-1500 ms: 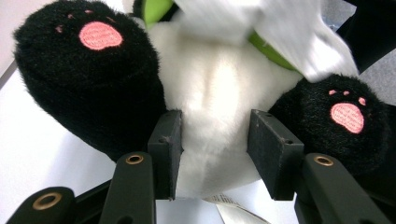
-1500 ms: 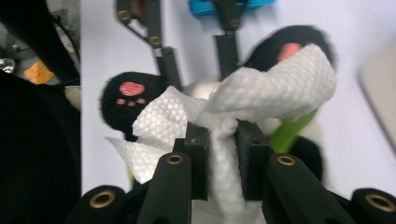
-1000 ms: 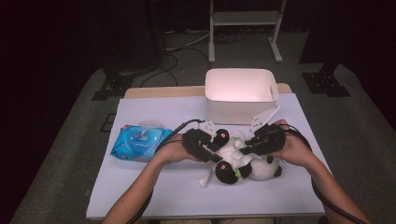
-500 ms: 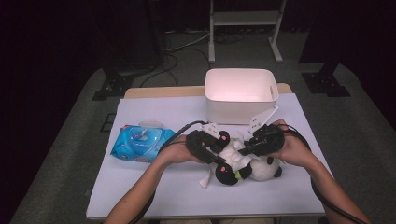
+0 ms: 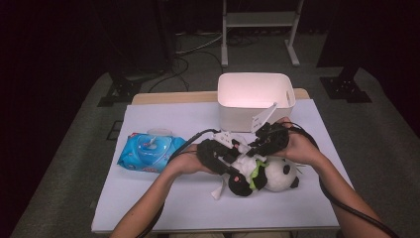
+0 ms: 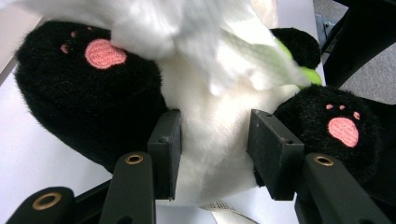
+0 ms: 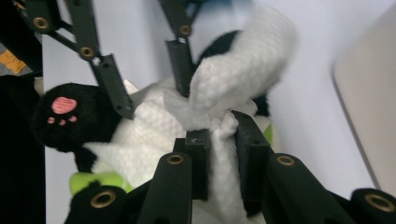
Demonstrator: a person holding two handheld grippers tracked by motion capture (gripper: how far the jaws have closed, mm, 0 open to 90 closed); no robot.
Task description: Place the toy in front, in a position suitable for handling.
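Panda plush [image 5: 270, 176] lies on the bench [image 5: 163, 198], its white belly clamped by the left gripper [image 6: 212, 144], while the right gripper [image 7: 223, 154] pinches a wipe [image 7: 233, 88] that could slip free if rubbed hard.

Bare forearms, no sleeves in the high view. Left gripper [image 6: 214, 149] with matte black jaws: flat rectangular pads [image 6: 164, 156] with small screw holes, hinged to rounded black link arms with brass-ringed rivets. Right gripper [image 7: 219, 156] of the same build: black block pads [image 7: 198, 161], black links, brass eyelets at each pivot. Black bodies in both hands from above, white plate pieces on top, a thick black cable [image 5: 346, 203] trailing along the right forearm.
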